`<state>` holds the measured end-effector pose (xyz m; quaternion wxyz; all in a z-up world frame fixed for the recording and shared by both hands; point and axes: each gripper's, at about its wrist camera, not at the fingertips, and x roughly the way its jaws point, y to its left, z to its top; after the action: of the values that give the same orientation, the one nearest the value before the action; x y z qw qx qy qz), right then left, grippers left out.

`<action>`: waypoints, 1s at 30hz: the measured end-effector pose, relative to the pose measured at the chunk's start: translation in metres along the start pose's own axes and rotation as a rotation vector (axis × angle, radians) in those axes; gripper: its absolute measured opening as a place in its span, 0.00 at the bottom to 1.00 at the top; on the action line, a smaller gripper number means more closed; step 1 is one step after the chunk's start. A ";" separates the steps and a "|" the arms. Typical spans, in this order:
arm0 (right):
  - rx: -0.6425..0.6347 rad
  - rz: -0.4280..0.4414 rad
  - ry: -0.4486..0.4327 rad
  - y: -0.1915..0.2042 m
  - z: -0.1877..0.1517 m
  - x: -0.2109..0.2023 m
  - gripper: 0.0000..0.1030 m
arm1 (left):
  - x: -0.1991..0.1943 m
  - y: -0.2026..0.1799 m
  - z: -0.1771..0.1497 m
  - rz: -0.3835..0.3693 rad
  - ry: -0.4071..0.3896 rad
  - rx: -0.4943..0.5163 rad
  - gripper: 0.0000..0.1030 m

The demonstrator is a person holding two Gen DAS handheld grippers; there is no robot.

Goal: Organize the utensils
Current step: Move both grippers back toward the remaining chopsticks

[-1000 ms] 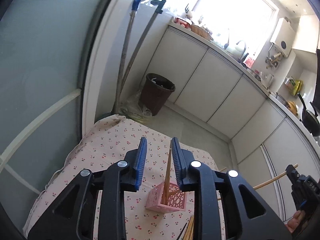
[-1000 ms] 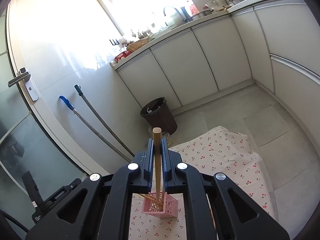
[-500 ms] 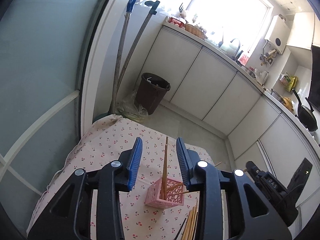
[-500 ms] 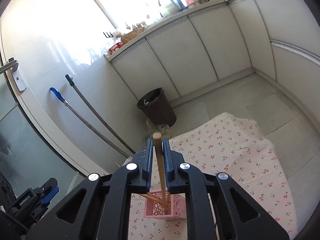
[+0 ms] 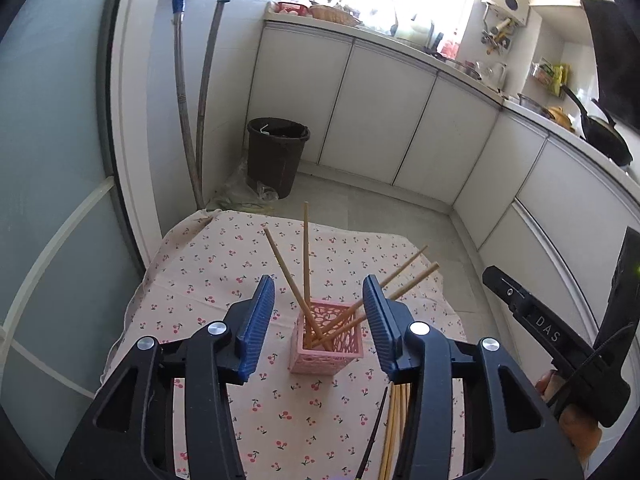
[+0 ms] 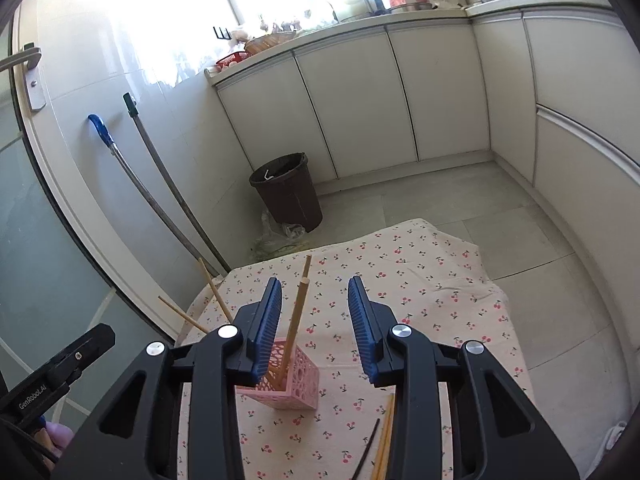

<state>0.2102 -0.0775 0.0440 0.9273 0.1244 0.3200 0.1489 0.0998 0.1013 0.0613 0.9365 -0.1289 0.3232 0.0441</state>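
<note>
A: Where are the chopsticks (image 5: 306, 264)?
B: Several stand leaning in the pink holder (image 5: 328, 354) on the cherry-print surface (image 5: 224, 264); more lie in front of it.
A: The hand-held grippers?
B: Left hand-held gripper (image 5: 319, 324) and right hand-held gripper (image 6: 313, 322) have just been opening; both released, gripping nothing.

The left tool (image 5: 318, 322) is seen from behind, its blue-padded jaws just opened and standing apart with nothing pressed between them. Beyond the gap, a pink lattice holder (image 5: 327, 342) stands upright on a surface covered by a cherry-print cloth (image 5: 224, 268). Four wooden chopsticks (image 5: 306, 256) are lodged in the holder, fanned in different directions. More chopsticks (image 5: 394, 420) lie flat on the cloth near the right jaw. The right tool (image 5: 560, 340) is seen at the right edge. A dark bin (image 5: 276, 156) stands on the floor beyond.
</note>
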 end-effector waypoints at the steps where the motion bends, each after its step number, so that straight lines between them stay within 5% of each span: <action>1: -0.010 -0.012 0.006 -0.002 -0.004 -0.002 0.36 | 0.001 -0.004 -0.003 0.004 0.008 0.017 0.46; 8: -0.097 -0.123 0.035 -0.023 -0.031 -0.020 0.57 | 0.015 -0.018 -0.032 -0.003 0.098 0.062 0.59; 10: -0.106 -0.156 0.045 -0.032 -0.040 -0.026 0.75 | 0.025 -0.022 -0.042 -0.009 0.146 0.067 0.71; 13: -0.111 -0.214 0.089 -0.049 -0.053 -0.032 0.90 | 0.048 -0.025 -0.059 0.000 0.246 0.076 0.76; 21: -0.236 -0.370 0.247 -0.085 -0.085 -0.038 0.93 | 0.103 -0.040 -0.098 0.022 0.489 0.140 0.87; 30: -0.164 -0.316 0.278 -0.099 -0.077 -0.044 0.93 | 0.150 -0.067 -0.131 0.035 0.646 0.187 0.85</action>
<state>0.1478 -0.1742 -0.0223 0.8932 -0.0249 0.4470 0.0429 0.1509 0.0016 -0.1161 0.7924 -0.0441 0.6083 -0.0128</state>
